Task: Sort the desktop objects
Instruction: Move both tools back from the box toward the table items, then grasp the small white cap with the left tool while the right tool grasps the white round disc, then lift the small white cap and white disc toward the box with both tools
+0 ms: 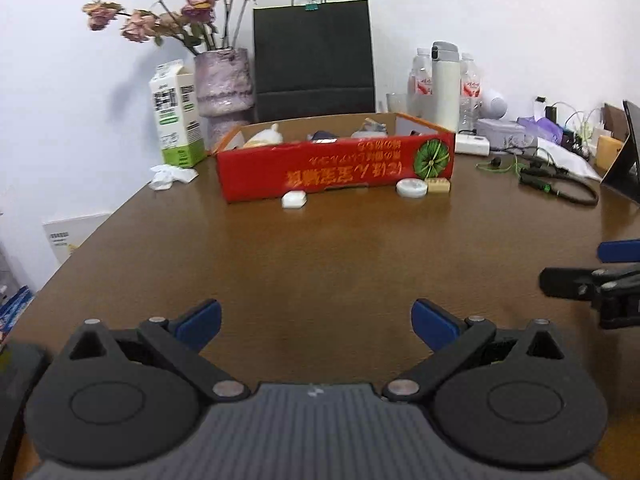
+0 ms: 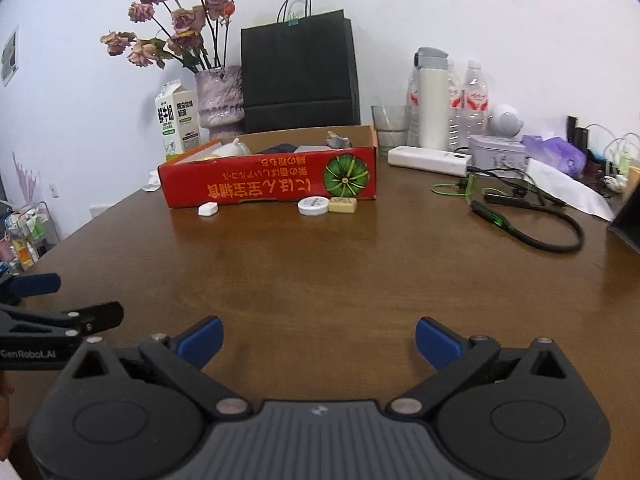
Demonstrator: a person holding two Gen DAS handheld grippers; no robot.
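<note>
Left wrist view: the left gripper (image 1: 316,322) stands with its jaws spread wide, blue pads apart, nothing between them, above bare brown table (image 1: 320,264). Straight ahead of it, well apart, sits the red cardboard box (image 1: 332,168), a shallow open tray whose near wall carries inverted orange lettering and a green pumpkin graphic at its right end; several items lie inside, not clearly identifiable. Touching or just beside the box's near wall lie three small objects: a white rounded case (image 1: 294,200) ahead and slightly left, a white round disc (image 1: 411,189) ahead to the right, and a tan rectangular block (image 1: 438,185) against the disc's right side. Beyond the box stand a milk carton (image 1: 176,120), a vase of dried roses (image 1: 224,80) and a black paper bag (image 1: 314,60). The right gripper (image 1: 600,272) enters at the right edge. Right wrist view: the right gripper (image 2: 319,342) is likewise fully spread and empty over bare table. The red box (image 2: 268,182) lies ahead and slightly left; the white case (image 2: 208,209) sits at its near-left side, the disc (image 2: 313,205) and tan block (image 2: 342,204) side by side, almost directly ahead. A black cable with green fittings (image 2: 532,232) lies ahead to the right. The left gripper (image 2: 60,300) shows at the left edge.
</note>
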